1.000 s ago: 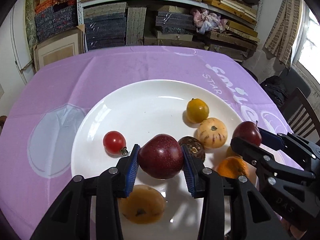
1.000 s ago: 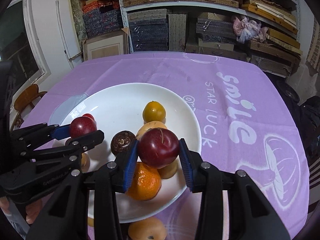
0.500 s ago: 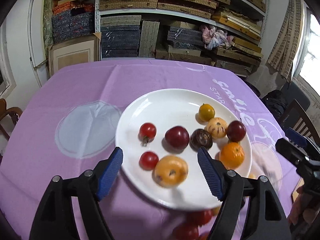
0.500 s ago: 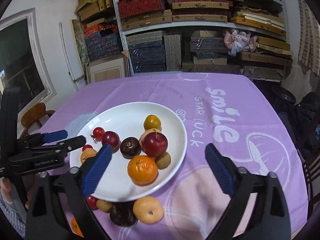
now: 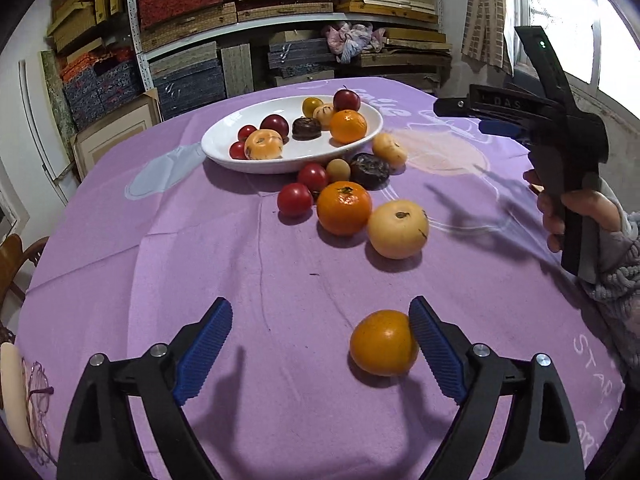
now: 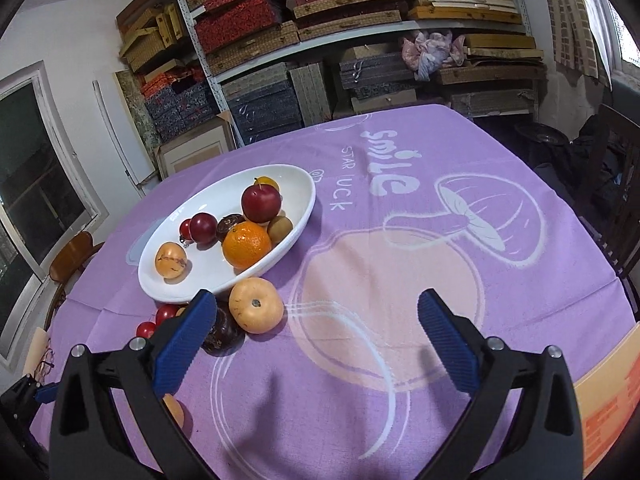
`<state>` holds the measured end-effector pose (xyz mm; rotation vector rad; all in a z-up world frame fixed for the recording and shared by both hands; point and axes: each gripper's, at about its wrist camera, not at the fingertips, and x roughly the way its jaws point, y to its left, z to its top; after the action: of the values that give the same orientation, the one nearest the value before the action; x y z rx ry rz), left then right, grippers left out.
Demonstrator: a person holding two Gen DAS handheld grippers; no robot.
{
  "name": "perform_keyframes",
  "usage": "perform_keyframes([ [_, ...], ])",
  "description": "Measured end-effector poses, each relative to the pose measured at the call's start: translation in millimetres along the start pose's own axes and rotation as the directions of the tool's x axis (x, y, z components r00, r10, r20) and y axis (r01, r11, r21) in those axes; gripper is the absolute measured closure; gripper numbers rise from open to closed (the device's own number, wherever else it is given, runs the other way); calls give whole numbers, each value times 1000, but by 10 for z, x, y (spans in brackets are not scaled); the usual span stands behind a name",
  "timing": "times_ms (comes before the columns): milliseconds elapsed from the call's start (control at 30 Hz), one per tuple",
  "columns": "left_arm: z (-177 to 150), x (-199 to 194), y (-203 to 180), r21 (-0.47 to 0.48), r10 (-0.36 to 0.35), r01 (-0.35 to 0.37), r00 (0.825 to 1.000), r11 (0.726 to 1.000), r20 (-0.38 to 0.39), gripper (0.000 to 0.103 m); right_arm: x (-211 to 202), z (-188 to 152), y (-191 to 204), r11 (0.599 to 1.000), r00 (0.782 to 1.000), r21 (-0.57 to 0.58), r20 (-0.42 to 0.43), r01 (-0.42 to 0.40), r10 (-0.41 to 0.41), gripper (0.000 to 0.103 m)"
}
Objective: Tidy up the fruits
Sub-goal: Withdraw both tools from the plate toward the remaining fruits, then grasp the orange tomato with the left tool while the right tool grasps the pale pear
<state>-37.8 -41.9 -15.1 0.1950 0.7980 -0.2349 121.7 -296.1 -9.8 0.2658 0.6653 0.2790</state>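
On the worktop (image 5: 200, 264): loose fruit is laid beside the plate (image 5: 224, 140).
Left gripper (image 5: 320, 344): jaws just spread wide, nothing clamped; orange (image 5: 382, 342) seen beside one pad.
Right gripper (image 6: 316, 336): jaws spread wide, nothing held.

Left tool (image 5: 320, 346) jaws wide, just opened further, gripping nothing; right tool (image 6: 314, 338) wide, empty, hand-held (image 5: 576, 210).

At the lower left of the right wrist view, a blue-padded finger (image 6: 182, 346) covers most of a dark brown wrinkled fruit (image 6: 224, 330) and an orange fruit (image 6: 175, 411). The white oval plate (image 6: 192, 284) hides part of two small red tomatoes (image 6: 158, 320).
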Motion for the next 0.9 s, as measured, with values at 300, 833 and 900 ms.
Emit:
perform_keyframes([
  [300, -34, 194, -118, -1, -83, 83, 994, 997, -72, 13, 39, 9, 8, 1000, 1000, 0, -13, 3, -3, 4],
  [833, 121, 433, -51, -95, -191, 182, 977, 979, -100, 43, 60, -4, 1, 1000, 1000, -1, -23, 5, -5, 4],
  [900, 113, 433, -69, -84, -183, 175, 978, 981, -98, 43, 60, -3, 5, 1000, 1000, -5, -21, 4, -4, 4],
])
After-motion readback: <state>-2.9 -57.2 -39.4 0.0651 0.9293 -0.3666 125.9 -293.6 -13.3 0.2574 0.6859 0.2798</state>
